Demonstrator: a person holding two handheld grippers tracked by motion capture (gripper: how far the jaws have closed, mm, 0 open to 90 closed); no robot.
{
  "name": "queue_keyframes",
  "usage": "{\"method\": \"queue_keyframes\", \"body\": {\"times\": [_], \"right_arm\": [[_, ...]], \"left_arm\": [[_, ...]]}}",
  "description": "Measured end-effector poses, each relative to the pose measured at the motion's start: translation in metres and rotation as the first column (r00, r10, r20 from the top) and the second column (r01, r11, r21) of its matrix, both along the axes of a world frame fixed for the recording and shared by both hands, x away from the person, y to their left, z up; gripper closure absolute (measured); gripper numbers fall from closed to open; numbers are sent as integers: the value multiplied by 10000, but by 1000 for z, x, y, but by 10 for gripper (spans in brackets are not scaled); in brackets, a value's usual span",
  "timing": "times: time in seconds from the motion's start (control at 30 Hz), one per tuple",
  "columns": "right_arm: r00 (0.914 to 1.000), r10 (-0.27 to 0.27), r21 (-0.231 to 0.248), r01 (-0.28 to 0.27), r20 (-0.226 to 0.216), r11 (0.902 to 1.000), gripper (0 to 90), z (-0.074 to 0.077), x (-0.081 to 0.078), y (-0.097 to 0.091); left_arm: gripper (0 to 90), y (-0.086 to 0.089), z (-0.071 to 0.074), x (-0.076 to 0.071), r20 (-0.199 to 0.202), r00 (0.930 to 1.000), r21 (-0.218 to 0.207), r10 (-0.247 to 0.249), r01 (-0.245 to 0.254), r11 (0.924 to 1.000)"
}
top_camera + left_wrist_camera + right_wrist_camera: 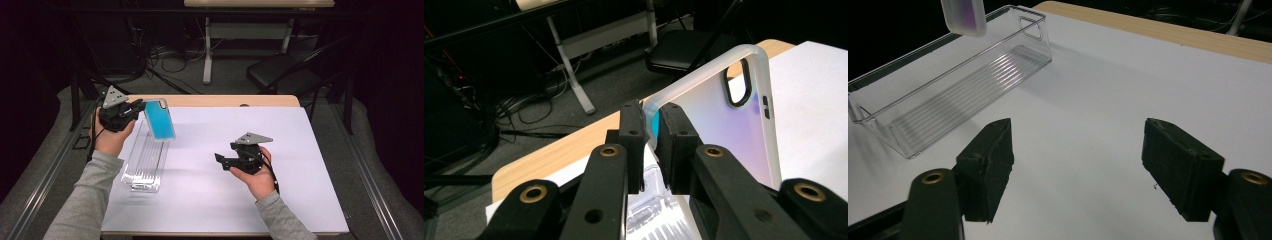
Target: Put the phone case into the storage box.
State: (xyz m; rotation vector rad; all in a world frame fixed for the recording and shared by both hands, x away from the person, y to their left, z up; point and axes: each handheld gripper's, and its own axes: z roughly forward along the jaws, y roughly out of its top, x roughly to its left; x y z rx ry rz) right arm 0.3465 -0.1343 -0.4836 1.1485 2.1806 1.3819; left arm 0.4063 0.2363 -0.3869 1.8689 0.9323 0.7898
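Left gripper: jaws pinching one edge of the phone case, holding it in the air above the far end of the clear bin at the table's left side. Right gripper: jaws standing apart, gripping nothing, hovering over bare table well apart from the bin.

Handling, as judged: case is going into the bin; turning it parallel to the bin's length and lowering it between the walls before letting go is advisable.

Orientation: case tilting, long axis running toward and away from the person, camera cutout at the far end, blue face showing upward.
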Motion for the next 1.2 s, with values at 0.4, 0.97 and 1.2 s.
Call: {"method": "queue_keyframes", "body": {"times": [0.4, 0.97, 1.2], "right_arm": [[10000, -9, -50, 8, -23, 10000, 285, -2, 1, 1], [10000, -3, -116, 3, -22, 9999, 285, -4, 1, 1], [10000, 1, -138, -1, -33, 9999, 286, -5, 1, 2]], "left_arm": [[818, 6, -3, 10, 372, 9993, 190, 98, -105, 9998], [818, 18, -15, 27, 671, 9973, 810, 311, -365, 9960], [818, 24, -19, 34, 857, 9960, 877, 260, -336, 9956]]}}
